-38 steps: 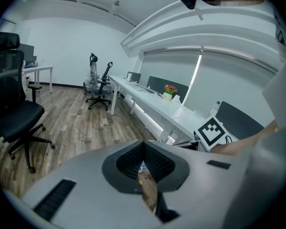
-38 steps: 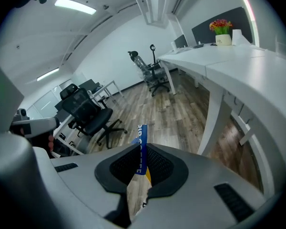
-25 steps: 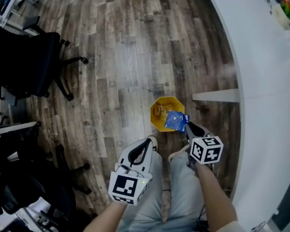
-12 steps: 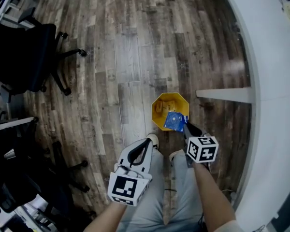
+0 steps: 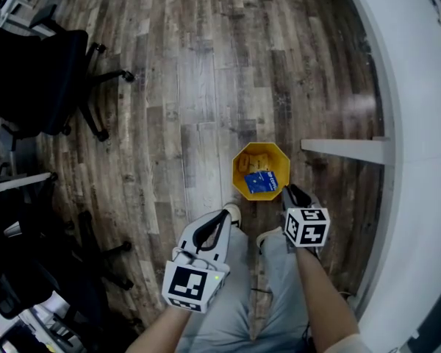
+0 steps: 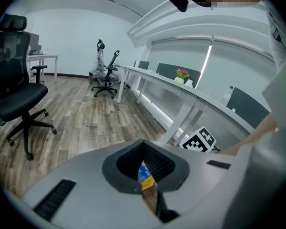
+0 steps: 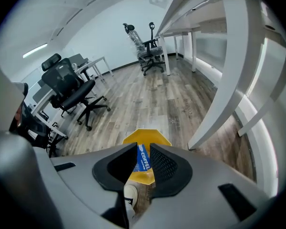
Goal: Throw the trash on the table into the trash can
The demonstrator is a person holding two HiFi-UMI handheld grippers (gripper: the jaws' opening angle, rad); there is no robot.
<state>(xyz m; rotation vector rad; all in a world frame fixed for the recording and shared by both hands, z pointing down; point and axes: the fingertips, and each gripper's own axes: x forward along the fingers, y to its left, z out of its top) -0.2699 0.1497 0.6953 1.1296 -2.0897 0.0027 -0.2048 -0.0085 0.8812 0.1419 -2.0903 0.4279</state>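
A yellow eight-sided trash can (image 5: 239,169) stands on the wood floor just ahead of the person's feet. A blue coffee packet (image 5: 261,182) lies loose inside it, clear of both grippers. My right gripper (image 5: 289,193) hangs over the can's near right rim. Its jaws have just been opening and now stand apart, touching nothing. In the right gripper view the packet (image 7: 143,158) and the can (image 7: 146,135) show through the gap of that gripper (image 7: 143,152). My left gripper (image 5: 226,214) is left of the can, fingertips together and empty; the left gripper view (image 6: 147,168) shows only a thin slit.
A long white table (image 5: 419,123) curves down the right side, with a white support (image 5: 342,149) close to the can. Black office chairs (image 5: 29,79) stand at the left. The person's legs and a shoe (image 5: 232,212) are below the grippers.
The blue packet has left the right gripper's tips and dropped into the yellow can. The right jaws have parted. The left gripper stays shut.
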